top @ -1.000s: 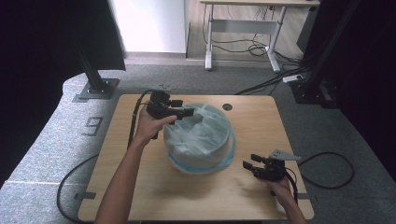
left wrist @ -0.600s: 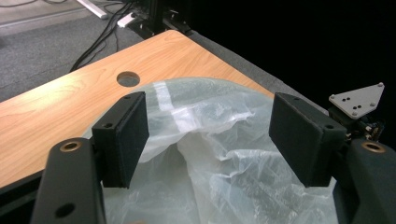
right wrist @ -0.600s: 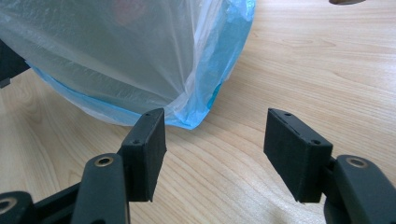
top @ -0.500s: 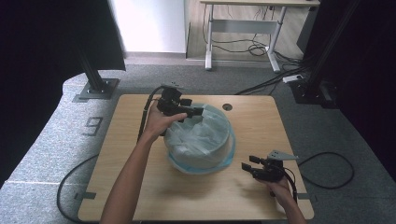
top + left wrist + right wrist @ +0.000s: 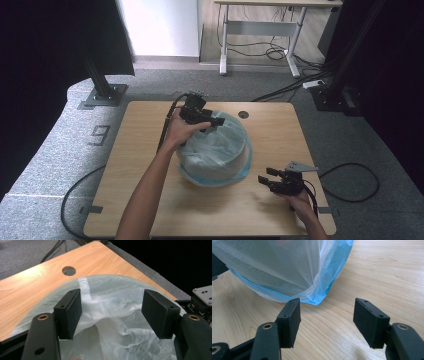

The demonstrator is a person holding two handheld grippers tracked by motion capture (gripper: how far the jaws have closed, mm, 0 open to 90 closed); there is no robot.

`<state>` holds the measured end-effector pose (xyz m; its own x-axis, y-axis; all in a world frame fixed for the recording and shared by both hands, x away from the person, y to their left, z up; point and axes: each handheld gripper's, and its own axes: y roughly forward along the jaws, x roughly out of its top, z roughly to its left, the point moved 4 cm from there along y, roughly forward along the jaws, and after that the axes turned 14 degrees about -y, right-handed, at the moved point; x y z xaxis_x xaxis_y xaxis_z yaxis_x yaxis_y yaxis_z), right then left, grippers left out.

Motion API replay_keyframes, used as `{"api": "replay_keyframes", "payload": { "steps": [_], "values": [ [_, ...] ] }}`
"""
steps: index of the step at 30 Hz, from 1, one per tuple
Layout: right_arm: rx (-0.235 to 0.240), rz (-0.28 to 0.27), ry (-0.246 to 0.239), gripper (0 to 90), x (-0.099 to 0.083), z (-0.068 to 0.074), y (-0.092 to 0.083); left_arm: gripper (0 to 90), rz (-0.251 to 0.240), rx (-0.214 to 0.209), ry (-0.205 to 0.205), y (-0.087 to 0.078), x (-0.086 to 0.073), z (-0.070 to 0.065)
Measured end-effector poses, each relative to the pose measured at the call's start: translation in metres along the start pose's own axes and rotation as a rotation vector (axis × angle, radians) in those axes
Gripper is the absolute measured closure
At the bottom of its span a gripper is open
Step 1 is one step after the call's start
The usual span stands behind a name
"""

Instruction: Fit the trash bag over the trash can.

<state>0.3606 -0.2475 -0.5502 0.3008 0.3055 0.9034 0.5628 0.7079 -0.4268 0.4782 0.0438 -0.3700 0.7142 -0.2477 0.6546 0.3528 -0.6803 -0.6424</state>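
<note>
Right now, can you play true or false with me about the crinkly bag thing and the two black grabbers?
1. The plastic-covered tub sits on the wooden table. True.
2. The left gripper is over the top of the tub. True; its jaws have just been closing a little, with plastic between them but not pinched.
3. The right gripper is squeezing the blue edge of the plastic. False; its jaws stand open over bare wood, apart from the plastic.
4. The table has a round hole behind the tub. True.
5. The plastic is bright red. False; it is pale and see-through with a blue edge.
</note>
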Motion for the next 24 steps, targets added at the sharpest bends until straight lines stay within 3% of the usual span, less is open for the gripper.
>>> {"api": "replay_keyframes", "payload": {
  "steps": [9,20,24],
  "values": [
    [0.002,0.003,-0.004,37.8,-0.001,0.0,0.001,33.1,0.087,0.019,0.005,0.021,-0.002,-0.003],
    [-0.001,0.004,-0.001,37.8,-0.001,-0.001,0.0,32.9,0.207,0.103,-0.02,0.051,-0.006,0.005],
    [-0.003,0.005,-0.003,37.8,-0.002,-0.002,-0.001,32.7,0.222,0.123,-0.009,0.056,-0.008,0.005]
  ]
}}
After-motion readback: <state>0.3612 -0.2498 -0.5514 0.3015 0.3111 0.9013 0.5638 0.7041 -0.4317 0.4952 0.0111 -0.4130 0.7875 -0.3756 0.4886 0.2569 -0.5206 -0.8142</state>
